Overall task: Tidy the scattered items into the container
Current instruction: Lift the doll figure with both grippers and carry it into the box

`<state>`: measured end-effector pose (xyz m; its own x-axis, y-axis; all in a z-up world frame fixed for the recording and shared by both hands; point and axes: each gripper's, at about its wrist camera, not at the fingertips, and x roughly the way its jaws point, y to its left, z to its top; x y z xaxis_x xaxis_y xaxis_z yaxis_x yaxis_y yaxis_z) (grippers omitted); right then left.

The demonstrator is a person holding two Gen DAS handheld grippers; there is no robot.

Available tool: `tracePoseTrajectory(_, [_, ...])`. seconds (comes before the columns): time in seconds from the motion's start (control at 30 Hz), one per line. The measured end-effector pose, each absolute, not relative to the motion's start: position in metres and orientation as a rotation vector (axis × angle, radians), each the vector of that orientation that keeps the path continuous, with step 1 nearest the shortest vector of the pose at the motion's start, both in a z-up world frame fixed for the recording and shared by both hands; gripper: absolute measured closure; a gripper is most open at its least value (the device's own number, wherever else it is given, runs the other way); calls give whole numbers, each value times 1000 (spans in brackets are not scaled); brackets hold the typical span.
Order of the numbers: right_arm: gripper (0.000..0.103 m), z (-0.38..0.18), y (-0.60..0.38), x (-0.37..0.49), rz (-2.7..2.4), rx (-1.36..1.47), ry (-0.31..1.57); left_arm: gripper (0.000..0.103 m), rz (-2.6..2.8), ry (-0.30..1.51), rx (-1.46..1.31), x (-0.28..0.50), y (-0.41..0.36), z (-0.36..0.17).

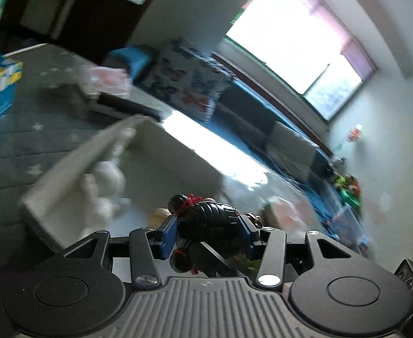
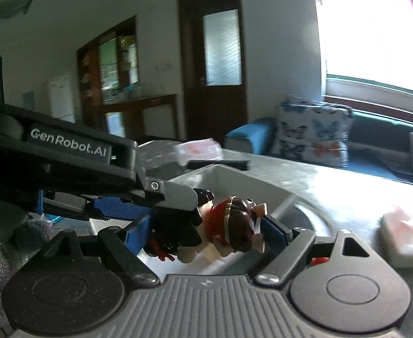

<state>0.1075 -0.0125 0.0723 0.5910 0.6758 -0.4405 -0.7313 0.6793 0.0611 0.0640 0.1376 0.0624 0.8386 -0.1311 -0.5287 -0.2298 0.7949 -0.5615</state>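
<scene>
A grey bin (image 1: pixel 65 174) sits on the table (image 1: pixel 23 146); a white toy (image 1: pixel 107 186) lies inside by its left wall. Above its near edge, the left gripper (image 1: pixel 207 229) clamps a black figure (image 1: pixel 209 215). The right gripper (image 2: pixel 206 228) clamps a brown-haired figure (image 2: pixel 234 225), just beside the left.
</scene>
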Motion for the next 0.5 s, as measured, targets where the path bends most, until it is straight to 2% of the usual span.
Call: tracePoseTrajectory(0.5, [18,28,49,134,895,-143,680,54,143,769,-734,85,191,21])
